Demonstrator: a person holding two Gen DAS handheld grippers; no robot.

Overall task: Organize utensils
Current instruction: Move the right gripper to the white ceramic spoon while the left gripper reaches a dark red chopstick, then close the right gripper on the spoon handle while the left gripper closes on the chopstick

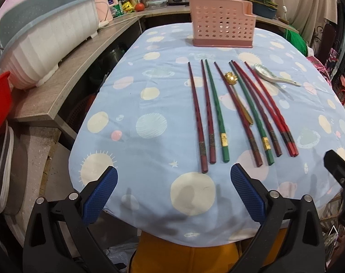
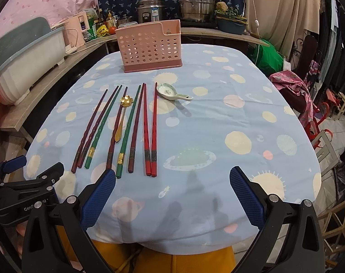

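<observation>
Ahead of the left hand-held gripper [image 1: 173, 177], spread wide and holding nothing, chopsticks [image 1: 218, 111] lie in a row on the cloth-covered tabletop [image 1: 136, 91], their thick ends toward it. Among them rests a gold spoon [image 1: 232, 77], and just right of the row a white ceramic spoon [image 1: 265, 74]. Beyond them stands a pink perforated holder [image 1: 222, 25], upright. The right hand-held gripper [image 2: 172, 177] hovers likewise spread and empty, the chopsticks ahead to its left.

A pale blue tablecloth [image 2: 206, 118] is showing cream circles and suns; maroon, green and red chopsticks [image 2: 147, 132] are lying before a pink perforated plastic caddy [image 2: 149, 47].
</observation>
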